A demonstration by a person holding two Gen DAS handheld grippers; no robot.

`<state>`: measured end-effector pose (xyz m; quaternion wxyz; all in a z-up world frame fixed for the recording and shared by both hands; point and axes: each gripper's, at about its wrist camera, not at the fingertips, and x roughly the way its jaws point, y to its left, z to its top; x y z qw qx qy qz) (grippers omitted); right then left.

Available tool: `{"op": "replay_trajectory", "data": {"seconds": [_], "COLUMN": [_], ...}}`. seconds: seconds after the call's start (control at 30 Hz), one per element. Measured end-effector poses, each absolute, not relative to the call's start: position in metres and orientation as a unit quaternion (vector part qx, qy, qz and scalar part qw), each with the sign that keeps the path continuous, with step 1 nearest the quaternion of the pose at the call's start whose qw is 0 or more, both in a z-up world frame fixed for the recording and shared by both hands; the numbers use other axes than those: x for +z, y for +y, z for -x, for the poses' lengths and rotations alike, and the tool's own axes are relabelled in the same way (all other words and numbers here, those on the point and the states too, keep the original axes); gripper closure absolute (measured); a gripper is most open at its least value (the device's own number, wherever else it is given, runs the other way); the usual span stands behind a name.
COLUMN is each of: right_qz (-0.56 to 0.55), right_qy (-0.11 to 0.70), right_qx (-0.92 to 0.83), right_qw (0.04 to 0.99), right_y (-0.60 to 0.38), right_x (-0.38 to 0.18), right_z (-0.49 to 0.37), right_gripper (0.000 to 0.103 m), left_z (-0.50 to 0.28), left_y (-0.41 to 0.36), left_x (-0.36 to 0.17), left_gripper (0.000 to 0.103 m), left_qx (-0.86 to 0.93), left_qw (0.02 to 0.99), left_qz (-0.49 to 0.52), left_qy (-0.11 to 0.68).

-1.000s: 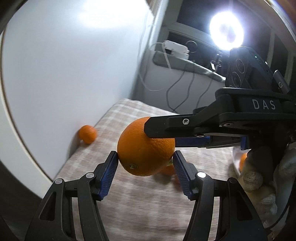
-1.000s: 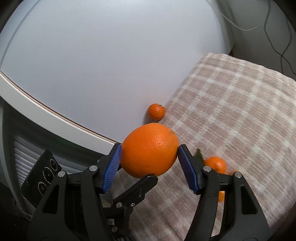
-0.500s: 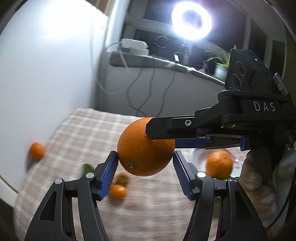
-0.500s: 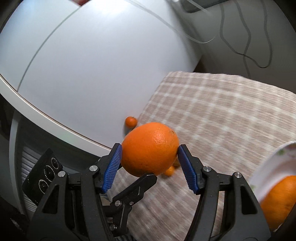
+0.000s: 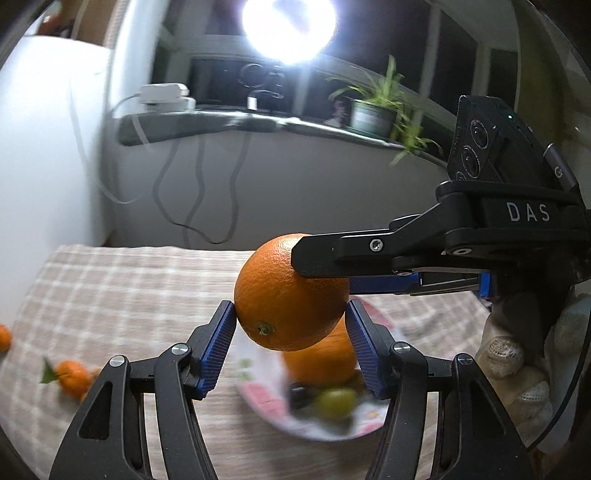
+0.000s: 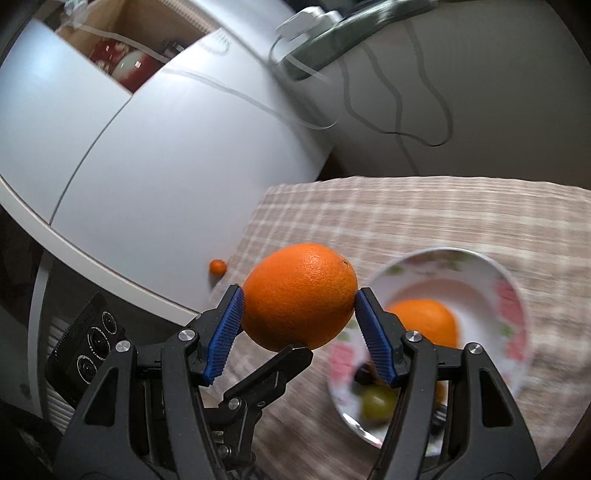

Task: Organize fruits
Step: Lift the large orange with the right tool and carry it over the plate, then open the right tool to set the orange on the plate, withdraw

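Note:
A large orange [image 5: 288,306] [image 6: 299,295] hangs above the checked cloth, gripped from two sides. My left gripper [image 5: 290,312] presses its blue pads on the fruit's left and right flanks. My right gripper [image 6: 301,295] is shut on the same orange; in the left wrist view its black finger [image 5: 332,254] reaches in from the right over the top. Below and just behind sits a flowered plate [image 5: 332,432] [image 6: 509,288] with a second orange [image 5: 325,358] [image 6: 424,321] and a green grape [image 5: 336,402] [image 6: 376,404].
Small tangerines [image 5: 70,373] [image 6: 218,266] lie on the cloth [image 5: 129,295] to the left, one beside a white cabinet [image 6: 147,166]. Behind are hanging cables [image 5: 199,206], a sill with a potted plant [image 5: 373,110] and a bright ring light [image 5: 288,26]. A gloved hand [image 5: 517,362] holds the right gripper.
Both grippers carried the orange together from the left end of the cloth, by the white cabinet, over to the flowered plate, which has come into view beneath it.

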<state>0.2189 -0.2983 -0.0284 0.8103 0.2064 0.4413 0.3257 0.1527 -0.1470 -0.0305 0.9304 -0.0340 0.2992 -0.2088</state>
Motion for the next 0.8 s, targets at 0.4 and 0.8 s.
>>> {"op": "replay_trajectory", "data": {"seconds": [0.4,0.8], "right_qz": [-0.25,-0.257], "right_qy": [0.44,0.453], "right_qx": [0.266,0.253], "right_qw": [0.82,0.815], "right_y": [-0.387,-0.403], "right_x": [-0.048,-0.071], "right_z": [-0.206,-0.215], "right_gripper": [0.038,0.038], "left_z": [-0.155,-0.16], "left_y": [-0.224,-0.24], "left_x": [-0.04,-0.054], "left_gripper": [0.042,0.043], "left_qx": [-0.262,-0.259], "left_qw": [0.911,0.901], "left_qz": [0.018,0.002], "left_qy": [0.32,0.348]}}
